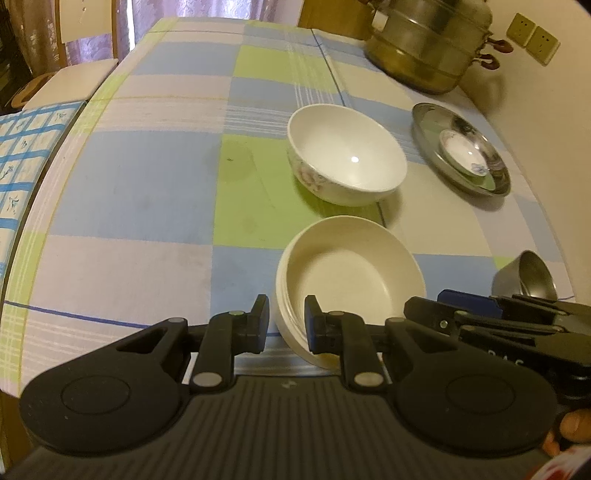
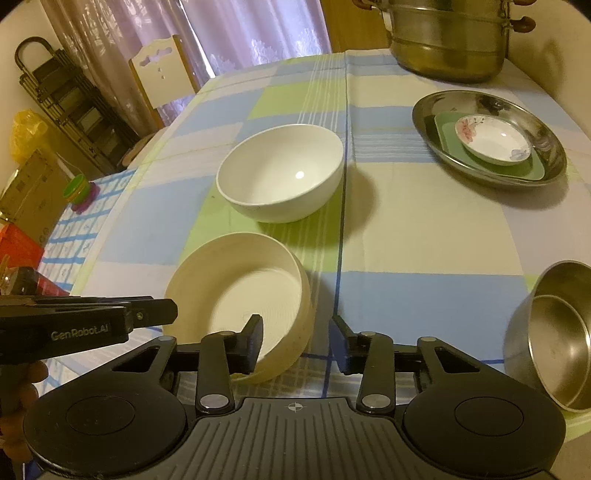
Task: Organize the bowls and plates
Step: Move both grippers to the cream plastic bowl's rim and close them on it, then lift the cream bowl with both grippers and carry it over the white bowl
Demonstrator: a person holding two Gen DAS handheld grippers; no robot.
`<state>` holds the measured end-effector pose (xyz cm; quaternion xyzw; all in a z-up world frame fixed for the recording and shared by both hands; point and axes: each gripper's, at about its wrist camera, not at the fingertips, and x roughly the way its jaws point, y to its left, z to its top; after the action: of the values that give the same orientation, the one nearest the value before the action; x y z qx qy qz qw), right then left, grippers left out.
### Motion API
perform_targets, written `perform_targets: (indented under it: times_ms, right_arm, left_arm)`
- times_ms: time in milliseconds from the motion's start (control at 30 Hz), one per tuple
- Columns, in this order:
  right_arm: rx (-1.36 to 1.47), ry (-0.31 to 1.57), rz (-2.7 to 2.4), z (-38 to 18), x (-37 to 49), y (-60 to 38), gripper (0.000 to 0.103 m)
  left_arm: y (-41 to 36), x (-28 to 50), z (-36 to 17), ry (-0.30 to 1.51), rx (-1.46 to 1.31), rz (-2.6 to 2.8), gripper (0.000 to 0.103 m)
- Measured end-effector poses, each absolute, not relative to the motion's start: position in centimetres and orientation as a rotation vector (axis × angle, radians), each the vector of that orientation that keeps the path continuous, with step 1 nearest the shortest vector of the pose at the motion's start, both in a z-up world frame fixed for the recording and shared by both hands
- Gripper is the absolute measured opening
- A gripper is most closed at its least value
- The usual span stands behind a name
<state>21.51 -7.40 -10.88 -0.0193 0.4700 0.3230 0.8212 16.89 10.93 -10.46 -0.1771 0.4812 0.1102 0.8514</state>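
A home dining room: a table under a blue, green and white checked tablecloth (image 2: 424, 229), a tall stacked metal steamer pot (image 2: 448, 40) upper right, lilac lace curtains (image 2: 255, 29) and a cream wooden chair (image 2: 164, 70) upper left.

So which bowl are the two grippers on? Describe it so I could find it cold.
Start at the checked tablecloth and come to its near edge. The cream bowl sits there, tipped up, just in front of the white bowl. Its straight ribbed wall and duller cream colour set it apart from that rounder, glossy one and from the steel bowls to the right.
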Motion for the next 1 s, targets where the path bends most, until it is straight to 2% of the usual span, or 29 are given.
perform_targets:
  times_ms: [267,400,467,533,1000]
  right_arm:
    - [-0.051,1.012,0.696,-11.4,22.1,-7.0,0.028]
    - [-0.049,1.016,0.698,-11.5,22.1,-6.9,0.017]
    - [-0.045,1.016,0.697,-11.5,22.1,-6.9,0.016]
    - [-0.038,1.017,0.697,-11.5,22.1,-6.9,0.016]
    - [-0.018,1.001,0.715,-9.2,21.9,-7.5,0.015]
  left_arm:
    - [11.0,17.8,-11.2,1.036,-0.372,0.239,0.017]
    - [10.9,18.0,-11.6,1.049,-0.371,0.238,0.017]
    - [10.8,18.0,-11.7,1.050,-0.367,0.237,0.017]
    - [10.7,18.0,-11.7,1.047,-0.365,0.232,0.013]
    - [10.4,16.9,-8.7,0.993,-0.330,0.218,0.013]
